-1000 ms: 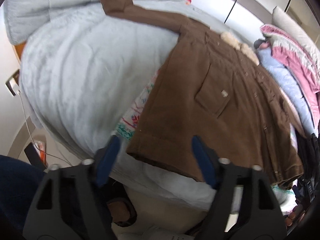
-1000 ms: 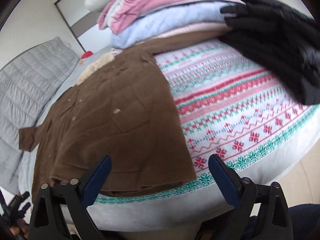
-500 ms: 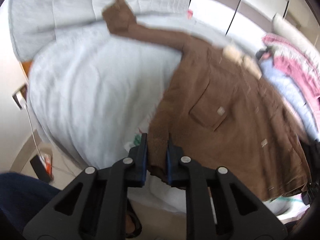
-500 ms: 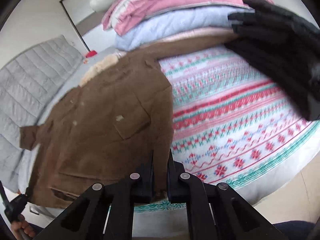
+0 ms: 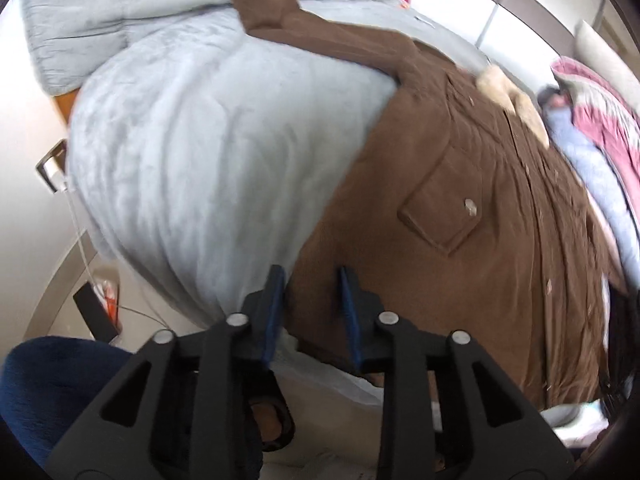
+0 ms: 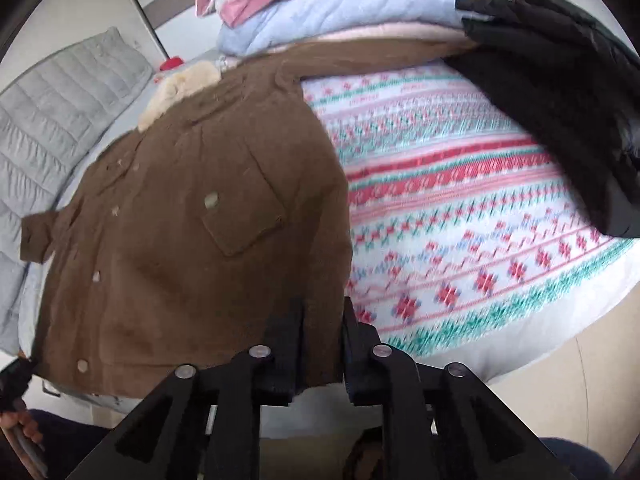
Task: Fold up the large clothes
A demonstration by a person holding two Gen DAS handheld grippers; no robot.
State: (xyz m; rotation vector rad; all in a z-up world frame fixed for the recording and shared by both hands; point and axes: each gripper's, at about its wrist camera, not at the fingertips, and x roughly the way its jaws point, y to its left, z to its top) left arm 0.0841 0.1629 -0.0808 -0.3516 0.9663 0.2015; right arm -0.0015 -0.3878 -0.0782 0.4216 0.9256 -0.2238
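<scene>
A brown coat (image 5: pixel 460 184) with a cream fur collar (image 5: pixel 508 92) lies front-up on a bed, one sleeve (image 5: pixel 320 28) stretched toward the far left. My left gripper (image 5: pixel 312 300) is shut on the coat's left hem corner at the bed's near edge. In the right wrist view the coat (image 6: pixel 180 220) shows with its flap pocket (image 6: pixel 244 216). My right gripper (image 6: pixel 322 320) is shut on the right hem corner.
A pale blue blanket (image 5: pixel 200 140) covers the bed's left side, a patterned red and green blanket (image 6: pixel 460 220) the right. Folded pink and blue clothes (image 6: pixel 340 4) are stacked behind. A black puffer jacket (image 6: pixel 560 80) lies at the right. Floor and a cable (image 5: pixel 84 248) are below.
One second ago both grippers were open at the coat's hem. They closed on the two hem corners. The coat now sits closer and slightly shifted in both views.
</scene>
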